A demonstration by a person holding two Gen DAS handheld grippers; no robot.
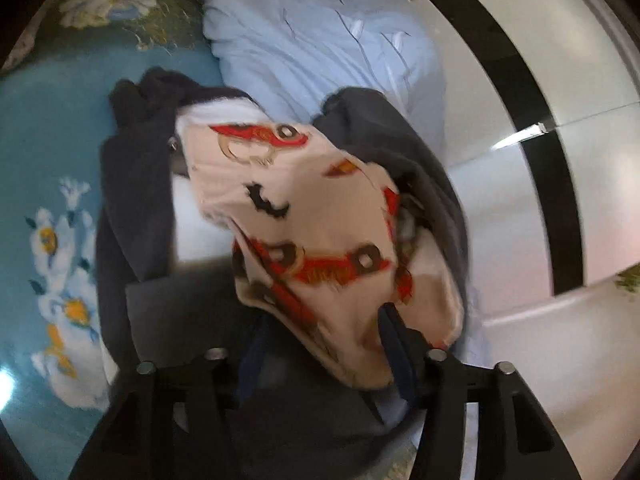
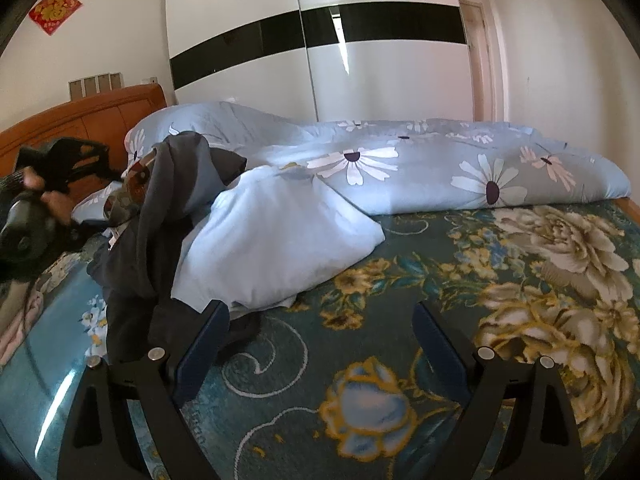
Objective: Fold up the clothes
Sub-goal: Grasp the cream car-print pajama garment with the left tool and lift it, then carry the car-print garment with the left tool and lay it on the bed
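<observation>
In the left wrist view my left gripper (image 1: 320,344) is shut on a dark grey garment with a cream lining printed in red and brown (image 1: 304,216). It holds the garment lifted, and the cloth hides most of the fingers. In the right wrist view the same garment (image 2: 160,216) hangs at the left from the left gripper (image 2: 60,184), with its lower part bunched on the bed. My right gripper (image 2: 320,328) is open and empty, low over the bedspread, its left finger (image 2: 204,340) beside the garment's bunched edge.
The bed has a teal floral bedspread (image 2: 400,380). A pale blue daisy-print duvet (image 2: 400,168) lies piled across the back. A wooden headboard (image 2: 80,120) is at the far left. A white wardrobe with a black band (image 2: 320,40) stands behind. A pinkish cloth (image 2: 16,328) lies at the left edge.
</observation>
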